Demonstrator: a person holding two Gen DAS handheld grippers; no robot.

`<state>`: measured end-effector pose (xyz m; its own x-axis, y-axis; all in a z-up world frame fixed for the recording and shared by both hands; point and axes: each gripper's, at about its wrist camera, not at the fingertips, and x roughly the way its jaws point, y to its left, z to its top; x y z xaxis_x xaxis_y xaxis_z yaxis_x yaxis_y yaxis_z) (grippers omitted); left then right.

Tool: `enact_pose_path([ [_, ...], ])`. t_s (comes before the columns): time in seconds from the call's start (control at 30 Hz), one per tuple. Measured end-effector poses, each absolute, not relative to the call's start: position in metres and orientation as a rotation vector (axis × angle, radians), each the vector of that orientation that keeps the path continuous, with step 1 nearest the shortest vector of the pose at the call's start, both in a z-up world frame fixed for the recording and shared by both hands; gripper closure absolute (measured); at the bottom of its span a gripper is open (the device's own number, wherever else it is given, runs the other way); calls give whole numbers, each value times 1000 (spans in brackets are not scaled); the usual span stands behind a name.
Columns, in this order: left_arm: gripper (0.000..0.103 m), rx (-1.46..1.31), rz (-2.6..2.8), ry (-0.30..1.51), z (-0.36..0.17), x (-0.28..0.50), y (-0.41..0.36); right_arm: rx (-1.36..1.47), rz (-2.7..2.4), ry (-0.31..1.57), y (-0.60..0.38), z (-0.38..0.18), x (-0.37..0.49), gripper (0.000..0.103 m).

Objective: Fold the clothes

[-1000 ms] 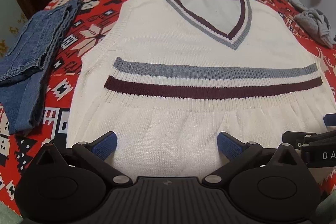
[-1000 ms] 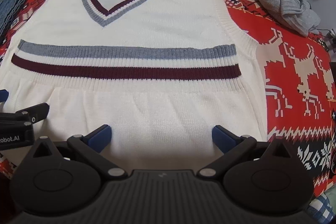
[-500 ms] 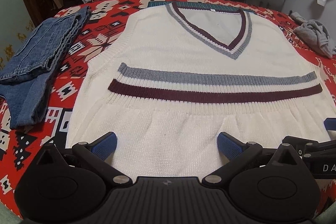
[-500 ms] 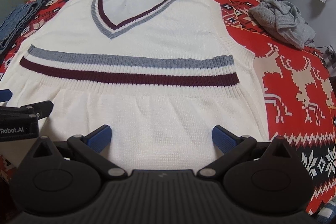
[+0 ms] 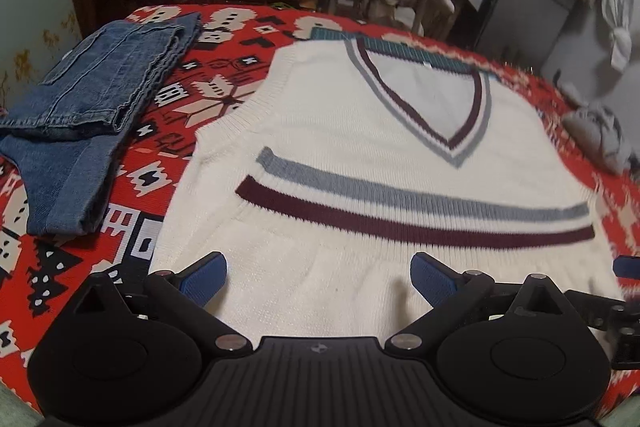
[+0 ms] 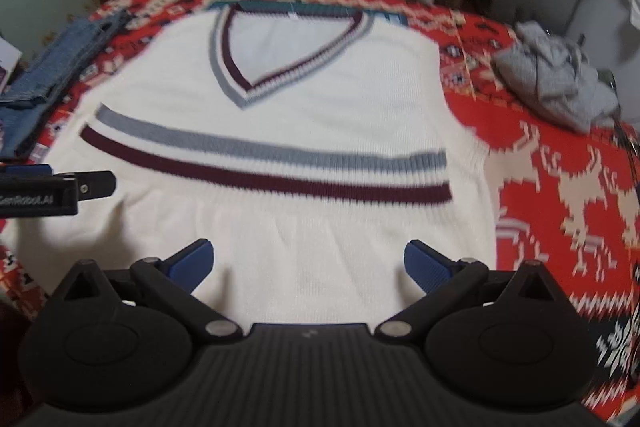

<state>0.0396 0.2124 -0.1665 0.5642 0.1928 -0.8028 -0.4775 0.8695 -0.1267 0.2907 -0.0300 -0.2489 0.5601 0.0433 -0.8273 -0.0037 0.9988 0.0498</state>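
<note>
A cream knit vest with a grey and maroon V-neck and two chest stripes lies flat on the red patterned table cover. Its bottom part is folded up over the body, the fold edge nearest me. My left gripper hovers open above the near left part of the vest, nothing between its blue pads. My right gripper is open over the near right part, also holding nothing. Each gripper shows at the edge of the other's view.
Folded blue jeans lie on the left of the table. A crumpled grey garment sits at the right rear. Red patterned cloth shows bare to the right of the vest. Shelves, hanging clothes and a grey cabinet stand behind the table.
Both grippers have risen and tilted up from the vest, so more of the room behind the table shows. The vest has not moved. Both stayed open.
</note>
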Motion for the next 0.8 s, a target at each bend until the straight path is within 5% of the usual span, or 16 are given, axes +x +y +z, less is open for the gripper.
enact_pose_path([
  [0.4, 10, -291, 279, 894, -168, 50, 191, 103, 43, 890, -108, -231, 280, 3],
  [0.5, 10, -255, 266, 899, -169, 52, 185, 278, 22, 938, -129, -247, 286, 29],
  [0.63, 14, -229, 264, 909, -173, 54, 182, 291, 12, 988, -132, -263, 293, 80],
  [0.8, 14, -250, 262, 917, -176, 57, 185, 236, 43, 1002, -119, -271, 300, 92],
])
